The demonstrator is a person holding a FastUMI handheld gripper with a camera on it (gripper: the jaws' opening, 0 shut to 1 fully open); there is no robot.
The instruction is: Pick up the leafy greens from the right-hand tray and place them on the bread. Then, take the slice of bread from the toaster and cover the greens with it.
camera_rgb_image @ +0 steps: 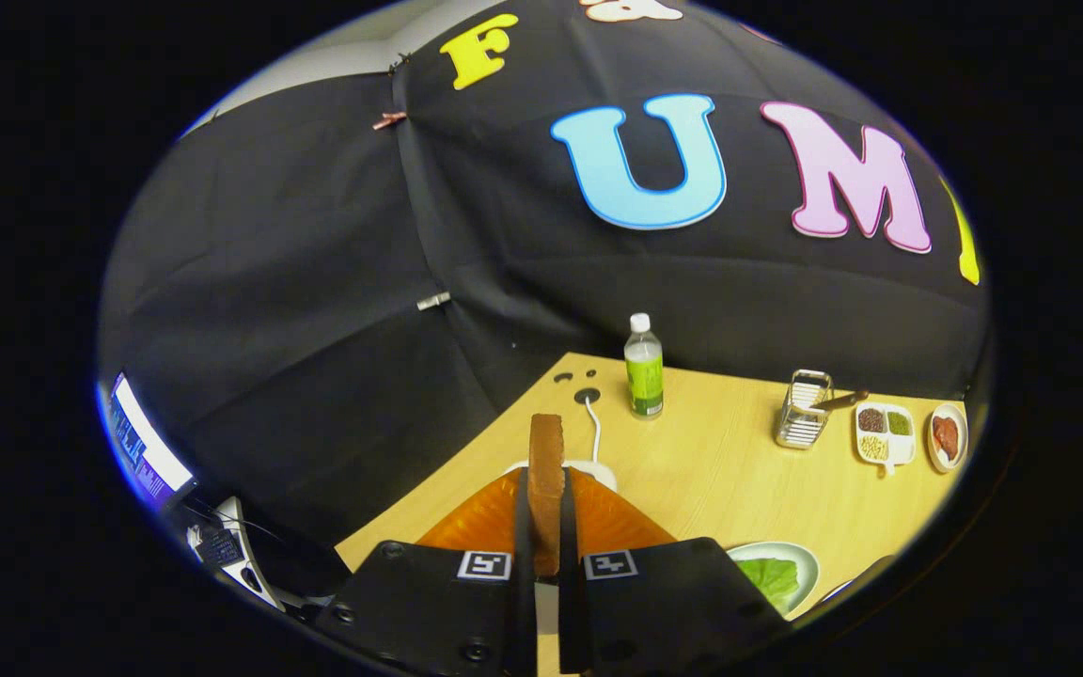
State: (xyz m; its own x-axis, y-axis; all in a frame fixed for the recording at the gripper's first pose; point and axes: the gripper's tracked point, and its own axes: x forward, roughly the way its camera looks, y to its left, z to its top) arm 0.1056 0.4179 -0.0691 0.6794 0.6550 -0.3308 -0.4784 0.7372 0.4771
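Your gripper [546, 527] has its two fingers drawn in close on a slice of bread [546, 470] — the slice stands upright and edge-on between them, its brown crust rising well above the fingertips, and both fingers press against its flat sides. Directly under and around the fingers you can see an orange toaster [485, 517], its ribbed top spreading out to either side of the slice; whether the bottom of the bread is clear of the toaster you cannot tell, since the fingers hide it. Just beyond the toaster a white cable [595, 428] runs back to a round hole in the wooden table [720, 461]. Farther ahead and slightly to the right of the fingers a clear bottle [643, 369] with a green label and white cap stands upright near the table's back edge. Well off to the right of the fingers sit a metal wire rack [803, 410], then a white divided dish [885, 432] with small portions of grains or seeds, then a small plate [947, 436] holding something reddish. Close by the right finger — just beside it — a pale round plate [803, 555] carries the leafy greens [772, 575], lying flat. To the left, beyond the table, a lit screen [142, 447] shows.
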